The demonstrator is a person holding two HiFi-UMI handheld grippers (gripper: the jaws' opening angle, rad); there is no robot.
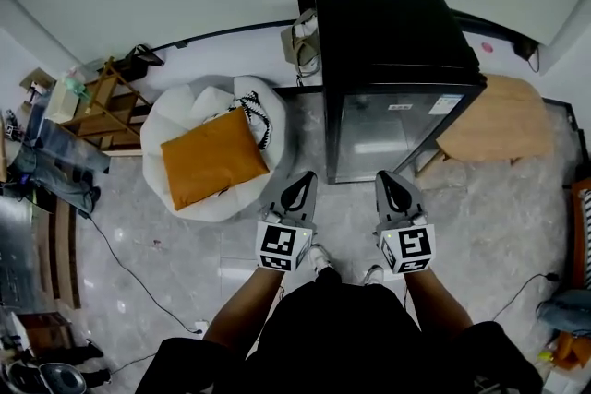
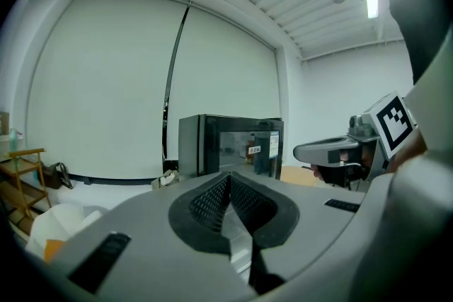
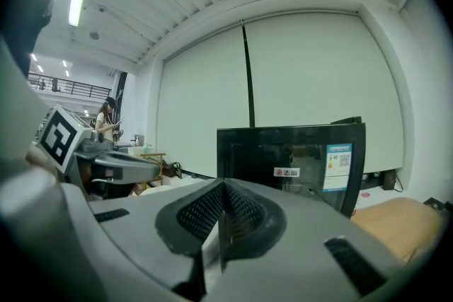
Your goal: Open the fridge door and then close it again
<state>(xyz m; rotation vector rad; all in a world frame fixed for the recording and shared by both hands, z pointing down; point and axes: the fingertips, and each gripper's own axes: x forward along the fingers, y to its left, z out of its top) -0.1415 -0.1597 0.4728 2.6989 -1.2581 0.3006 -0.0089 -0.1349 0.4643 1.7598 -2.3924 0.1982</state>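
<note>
A small black fridge point(image 1: 397, 97) with a glass door stands on the floor against the wall, its door closed. It faces me, with a label on the glass point(image 3: 338, 166). My left gripper point(image 1: 297, 189) and right gripper point(image 1: 392, 187) hover side by side just in front of the door, both shut with nothing between their jaws. Neither touches the fridge. The left gripper view shows the fridge point(image 2: 230, 145) ahead beyond the shut left gripper point(image 2: 228, 177), with the right gripper point(image 2: 333, 151) beside it. The right gripper view looks over its shut right gripper point(image 3: 224, 184) at the door point(image 3: 290, 166).
A white beanbag with an orange cushion point(image 1: 211, 157) lies left of the fridge. A round wooden table point(image 1: 499, 120) stands close on its right. A wooden rack point(image 1: 106, 106) is at the far left, and a bag point(image 1: 303, 37) sits behind the fridge. A cable point(image 1: 129, 263) runs over the floor.
</note>
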